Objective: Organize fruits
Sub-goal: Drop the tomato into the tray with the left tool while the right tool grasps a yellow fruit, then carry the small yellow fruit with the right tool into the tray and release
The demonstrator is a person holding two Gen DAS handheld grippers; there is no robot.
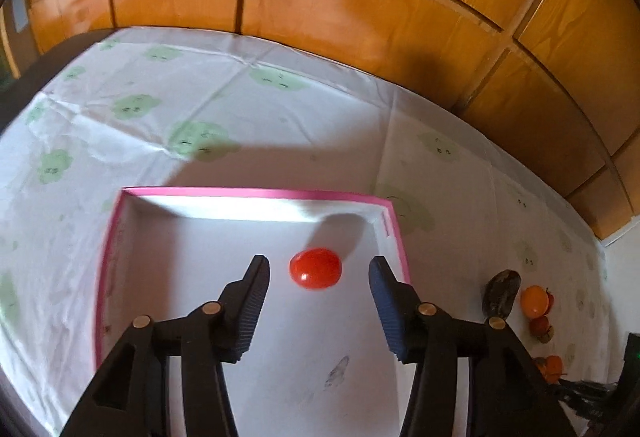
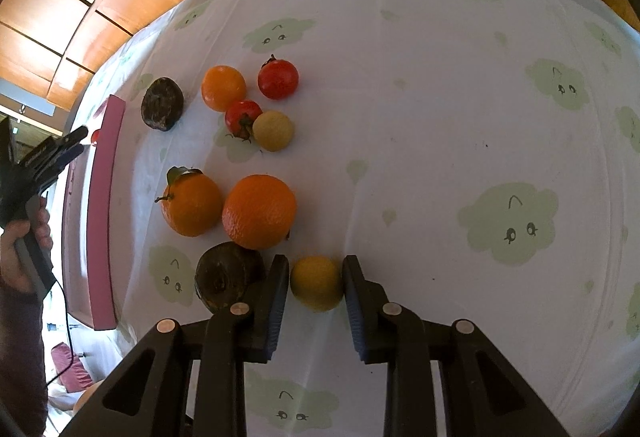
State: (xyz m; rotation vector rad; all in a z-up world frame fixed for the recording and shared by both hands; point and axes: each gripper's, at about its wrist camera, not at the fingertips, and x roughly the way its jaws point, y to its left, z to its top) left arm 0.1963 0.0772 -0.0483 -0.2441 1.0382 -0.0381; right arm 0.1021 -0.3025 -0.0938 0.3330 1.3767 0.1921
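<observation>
In the left wrist view a red tomato lies inside a pink-rimmed white box. My left gripper is open above the box, its fingers apart on either side of the tomato, not touching it. In the right wrist view my right gripper has its fingers on both sides of a small yellow fruit on the cloth, touching or nearly touching it. Just beyond lie two oranges and a dark fruit.
Farther off lie another dark fruit, a small orange, two red tomatoes and a pale round fruit. The pink box and the left gripper are at the left. A wooden wall stands behind the table.
</observation>
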